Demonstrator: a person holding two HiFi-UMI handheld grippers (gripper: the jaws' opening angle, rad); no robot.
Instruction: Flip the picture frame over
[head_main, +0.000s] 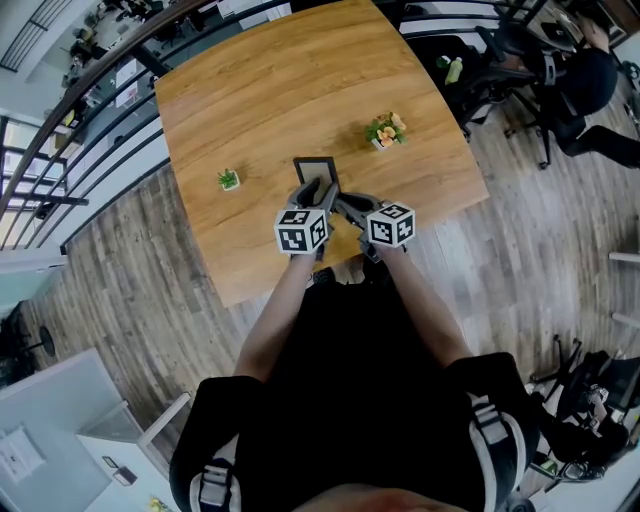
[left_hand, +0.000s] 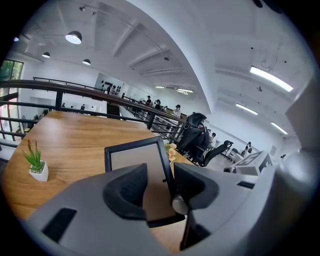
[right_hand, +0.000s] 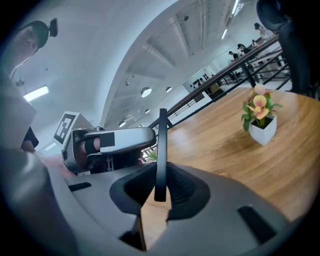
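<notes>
The black picture frame (head_main: 316, 172) is lifted on edge above the wooden table (head_main: 260, 90), near its front edge. My right gripper (head_main: 347, 206) is shut on the frame's edge. In the right gripper view the frame (right_hand: 162, 145) shows edge-on and upright between the pads of the right gripper (right_hand: 160, 189). In the left gripper view the frame (left_hand: 136, 162) shows a pale inner panel. My left gripper (left_hand: 159, 189) stands open around its lower right side, and the left pad is clear of it. In the head view the left gripper (head_main: 312, 192) is just left of the right one.
A small green plant in a white pot (head_main: 229, 180) stands left of the frame. A flowering plant (head_main: 386, 131) stands to its right, further back. Office chairs (head_main: 520, 60) stand beyond the table's right corner, and a railing (head_main: 90, 90) runs along its far left.
</notes>
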